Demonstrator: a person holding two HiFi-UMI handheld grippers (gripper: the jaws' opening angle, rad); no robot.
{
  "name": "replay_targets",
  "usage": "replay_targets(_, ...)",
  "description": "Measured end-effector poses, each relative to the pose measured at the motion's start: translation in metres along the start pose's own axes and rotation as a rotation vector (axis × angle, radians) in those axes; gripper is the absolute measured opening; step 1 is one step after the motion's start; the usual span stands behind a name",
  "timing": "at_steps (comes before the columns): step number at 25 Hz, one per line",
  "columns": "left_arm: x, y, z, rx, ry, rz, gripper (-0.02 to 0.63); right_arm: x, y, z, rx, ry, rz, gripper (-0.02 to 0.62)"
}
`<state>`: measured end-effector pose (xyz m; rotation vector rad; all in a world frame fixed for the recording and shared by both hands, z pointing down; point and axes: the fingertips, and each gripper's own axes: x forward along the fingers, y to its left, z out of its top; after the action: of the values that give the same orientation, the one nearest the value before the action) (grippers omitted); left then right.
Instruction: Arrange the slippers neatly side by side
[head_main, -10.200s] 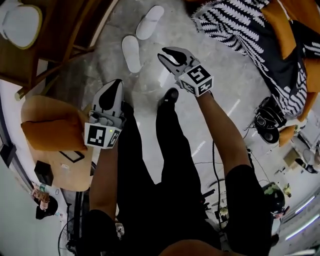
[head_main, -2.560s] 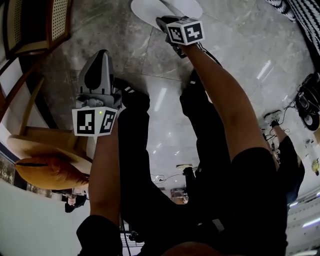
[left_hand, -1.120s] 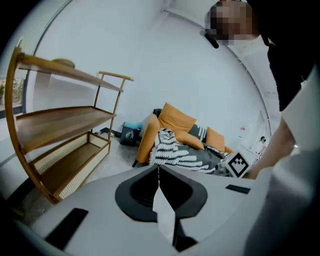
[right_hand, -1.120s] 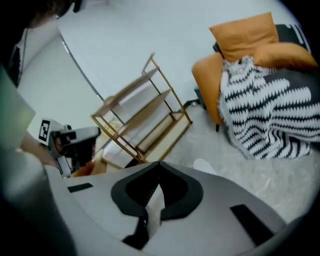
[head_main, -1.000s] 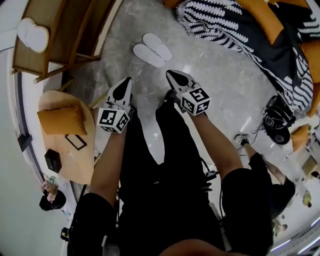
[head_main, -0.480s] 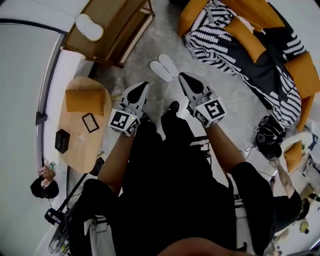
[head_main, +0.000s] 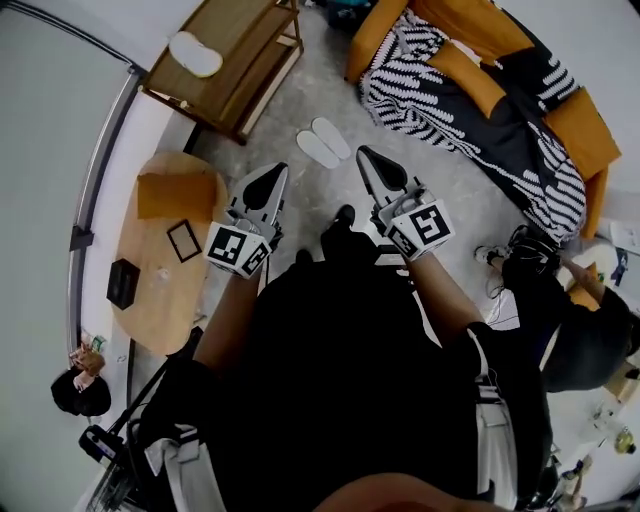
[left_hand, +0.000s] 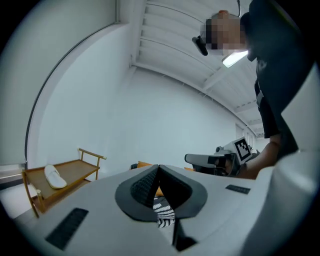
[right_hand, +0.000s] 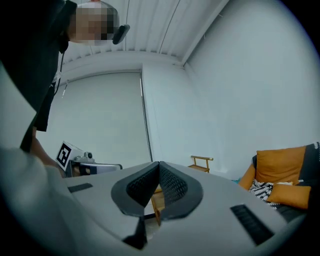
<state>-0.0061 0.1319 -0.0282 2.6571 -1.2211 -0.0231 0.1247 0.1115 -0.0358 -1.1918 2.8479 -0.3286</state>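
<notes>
- Two white slippers (head_main: 324, 143) are seen in the head view, laid side by side and touching on the grey floor (head_main: 450, 215). Against a second ago they are shown smaller and farther below, since both grippers have been lifted away from them. The arranging is judged as good as done. The left gripper (head_main: 276, 172) and the right gripper (head_main: 364, 154) are held level, well above the pair and short of it.
- In the left gripper view the jaws are pressed together with nothing held between them. The slippers are not shown, only a wooden rack (left_hand: 75, 172) beyond.
- In the right gripper view the jaws are likewise closed on nothing. The slippers are not in view here either.
</notes>
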Motion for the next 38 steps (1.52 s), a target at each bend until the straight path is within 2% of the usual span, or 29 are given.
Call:
replay_targets(6, -0.066, -0.020, 0.029, 0.037, -0.072, -0.021, 0.015, -0.025, 0.061, 0.006, -0.016, -0.030, 0.002, 0.031)
replay_targets(9, -0.104, -0.020, 0.024, -0.002, -0.090, -0.015, 0.015, -0.039, 0.094, 0.006, -0.047, -0.022, 0.021, 0.031)
replay_targets(12, -0.129, -0.024, 0.012, -0.057, -0.088, -0.011, 0.015, -0.054, 0.115, 0.002, -0.034, -0.007, 0.006, 0.031)
replay_targets(15, -0.141, -0.037, 0.014, -0.062, -0.095, -0.016, 0.015, -0.068, 0.128, 0.005, -0.028, -0.008, 0.013, 0.031)
replay_targets(24, -0.126, -0.096, 0.024, 0.003, -0.069, -0.076, 0.015, -0.116, 0.127, 0.019, -0.018, -0.047, 0.053, 0.031)
replay_targets(30, -0.111, -0.150, 0.017, 0.022, -0.064, -0.111, 0.014, -0.162, 0.114, 0.008, 0.021, -0.045, 0.063, 0.031)
replay_targets(38, -0.111, -0.186, -0.008, 0.011, -0.034, -0.088, 0.015, -0.193, 0.108, 0.002, 0.030, -0.059, 0.073, 0.031)
